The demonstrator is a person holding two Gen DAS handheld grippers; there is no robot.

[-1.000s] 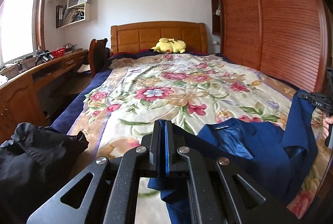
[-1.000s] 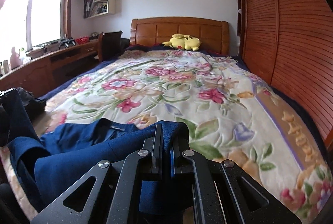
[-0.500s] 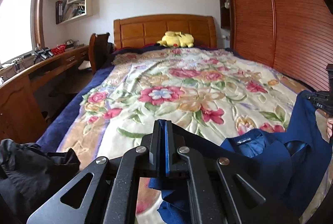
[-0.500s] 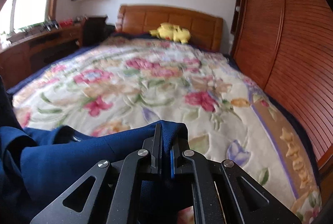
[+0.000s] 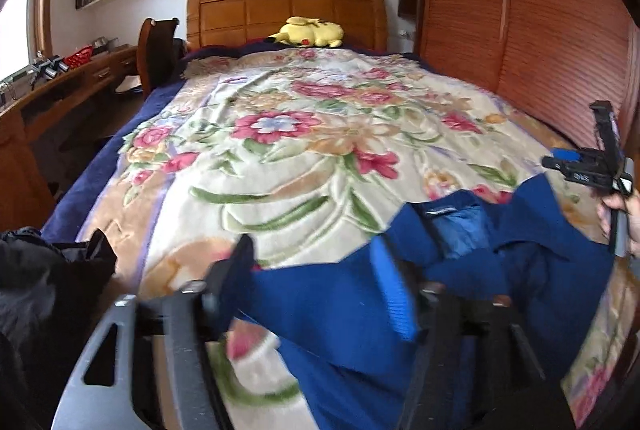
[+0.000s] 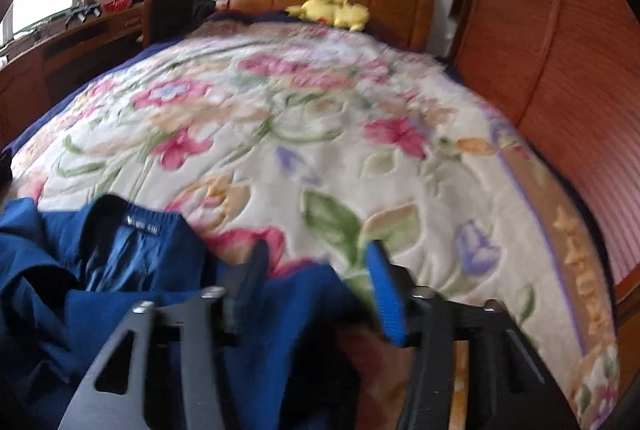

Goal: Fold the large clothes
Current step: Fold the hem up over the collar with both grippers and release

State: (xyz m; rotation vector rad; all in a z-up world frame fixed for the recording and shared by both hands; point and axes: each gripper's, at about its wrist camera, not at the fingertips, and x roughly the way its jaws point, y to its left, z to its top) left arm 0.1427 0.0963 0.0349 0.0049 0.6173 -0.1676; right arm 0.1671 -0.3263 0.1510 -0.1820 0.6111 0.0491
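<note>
A large dark blue garment (image 5: 460,270) lies rumpled at the near end of the floral bedspread (image 5: 304,134), collar and label facing up. It also shows in the right wrist view (image 6: 120,270). My left gripper (image 5: 316,278) is open, its jaws spread wide with the garment's edge lying loose between them. My right gripper (image 6: 316,282) is open too, jaws apart over another edge of the garment. In the left wrist view the right gripper (image 5: 592,166) shows at the right edge, held in a hand.
A yellow plush toy (image 5: 310,32) lies by the wooden headboard (image 5: 284,10). A black garment (image 5: 44,282) is heaped at the left near corner. A wooden desk (image 5: 60,90) and a chair (image 5: 156,50) stand left of the bed, a slatted wardrobe (image 5: 520,10) on the right.
Both grippers were shut on the blue garment's edges and have opened wide. The garment has dropped onto the bedspread. Both views are blurred by motion.
</note>
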